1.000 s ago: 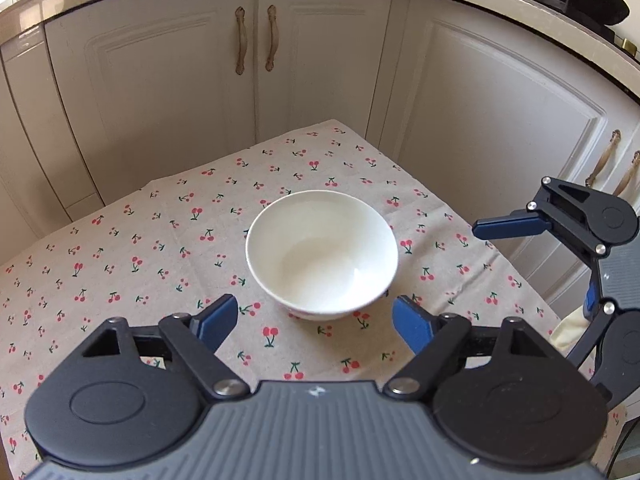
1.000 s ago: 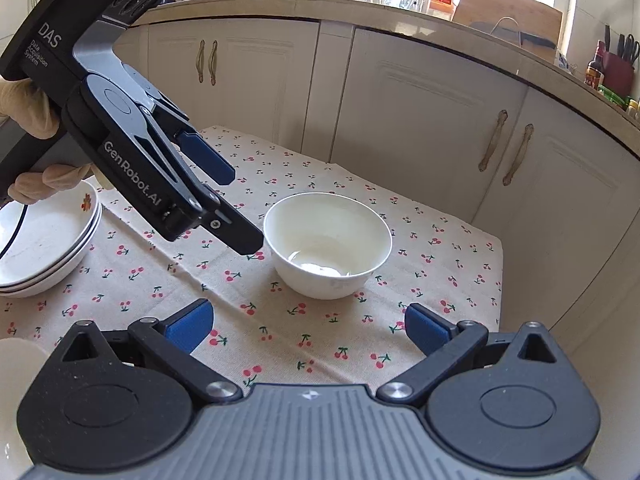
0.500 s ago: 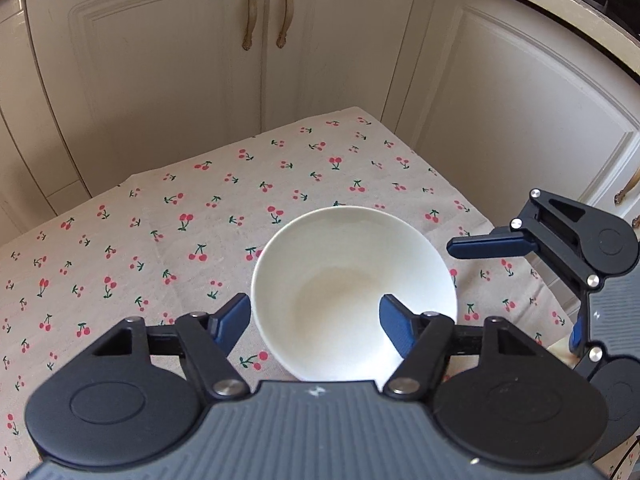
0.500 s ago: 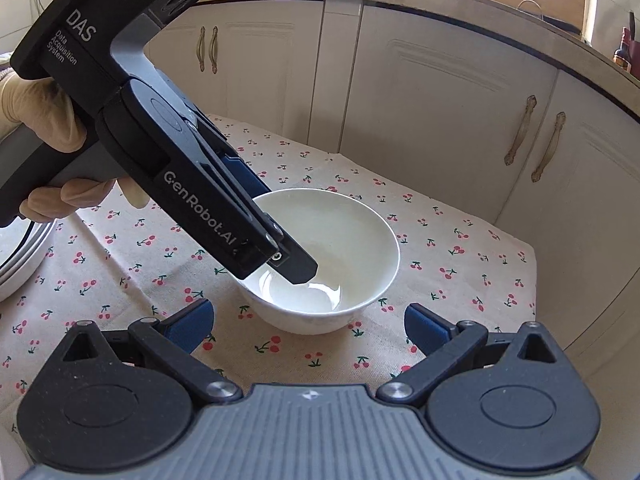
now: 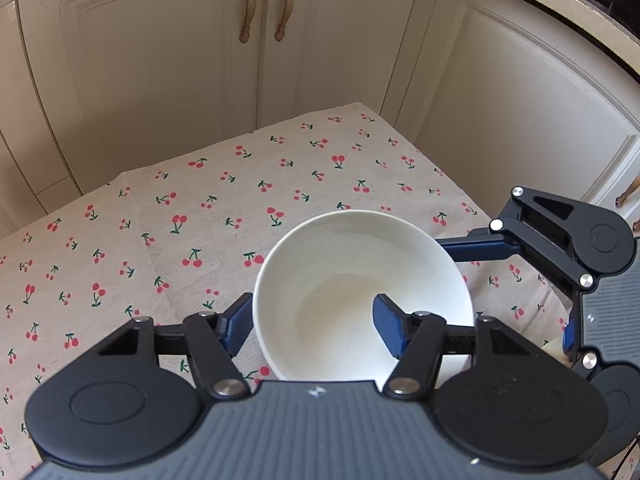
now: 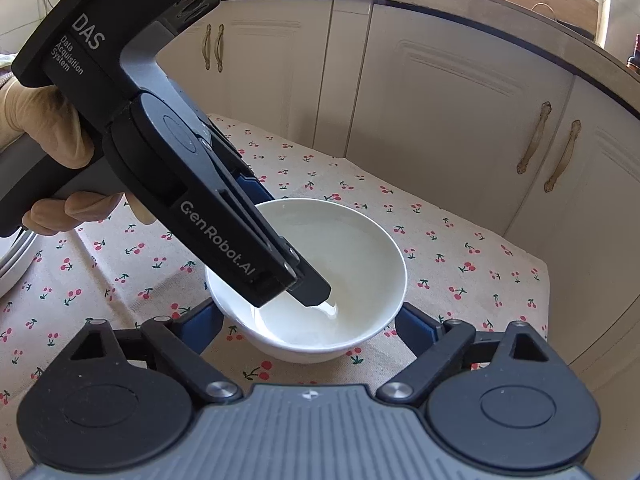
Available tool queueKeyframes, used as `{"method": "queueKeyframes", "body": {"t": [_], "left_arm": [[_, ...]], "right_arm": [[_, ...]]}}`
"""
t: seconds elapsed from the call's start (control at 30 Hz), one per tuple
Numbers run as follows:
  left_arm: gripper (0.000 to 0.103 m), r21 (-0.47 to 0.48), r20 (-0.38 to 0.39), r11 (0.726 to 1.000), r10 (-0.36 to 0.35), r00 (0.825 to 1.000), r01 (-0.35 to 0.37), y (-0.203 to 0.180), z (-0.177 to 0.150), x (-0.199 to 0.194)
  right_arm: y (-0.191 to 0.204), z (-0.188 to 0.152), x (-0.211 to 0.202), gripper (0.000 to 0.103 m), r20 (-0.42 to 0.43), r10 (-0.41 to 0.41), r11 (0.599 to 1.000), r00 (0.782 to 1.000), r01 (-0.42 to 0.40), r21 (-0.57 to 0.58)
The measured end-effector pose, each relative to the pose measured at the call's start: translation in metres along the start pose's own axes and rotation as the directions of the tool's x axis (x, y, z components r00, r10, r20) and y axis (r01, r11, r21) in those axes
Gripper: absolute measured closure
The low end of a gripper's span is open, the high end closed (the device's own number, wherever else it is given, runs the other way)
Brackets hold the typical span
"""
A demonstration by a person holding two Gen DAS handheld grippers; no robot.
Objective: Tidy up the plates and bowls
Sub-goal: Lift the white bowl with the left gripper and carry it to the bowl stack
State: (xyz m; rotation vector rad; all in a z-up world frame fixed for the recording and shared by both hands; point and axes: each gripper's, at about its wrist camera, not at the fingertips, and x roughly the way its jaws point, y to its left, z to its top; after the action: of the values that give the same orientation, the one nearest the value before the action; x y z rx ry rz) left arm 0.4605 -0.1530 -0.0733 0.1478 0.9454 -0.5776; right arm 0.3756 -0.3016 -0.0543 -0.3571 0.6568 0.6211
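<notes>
A white bowl (image 5: 360, 280) stands on the cherry-print tablecloth (image 5: 160, 220); it also shows in the right wrist view (image 6: 344, 256). My left gripper (image 5: 314, 324) is open and straddles the bowl's near-left rim, with one finger inside the bowl and one outside. In the right wrist view the left gripper (image 6: 296, 276) reaches down into the bowl. My right gripper (image 6: 308, 328) is open with its fingers at either side of the bowl's near wall, low by the cloth.
White cabinet doors (image 5: 160, 60) stand close behind the table. The table's far edge (image 5: 248, 136) and right edge (image 6: 536, 264) are near the bowl. A stack of plates (image 6: 16, 256) peeks in at the left. A gloved hand (image 6: 40, 128) holds the left gripper.
Both grippers have moved in on the bowl. The left gripper's fingers came down over the rim, one dropping inside. The right gripper's fingers have come up beside the bowl.
</notes>
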Motion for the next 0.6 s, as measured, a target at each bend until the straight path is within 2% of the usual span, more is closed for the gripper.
{"method": "queueKeyframes", "body": {"t": [0.6], "left_arm": [[0.043, 0.005, -0.006, 1.0, -0.019, 1.0, 0.019, -0.0043, -0.0003, -0.0047]], "right_arm": [[0.0016, 0.0026, -0.0056, 0.009, -0.006, 0.006, 1.0, 1.0, -0.006, 0.024]]}}
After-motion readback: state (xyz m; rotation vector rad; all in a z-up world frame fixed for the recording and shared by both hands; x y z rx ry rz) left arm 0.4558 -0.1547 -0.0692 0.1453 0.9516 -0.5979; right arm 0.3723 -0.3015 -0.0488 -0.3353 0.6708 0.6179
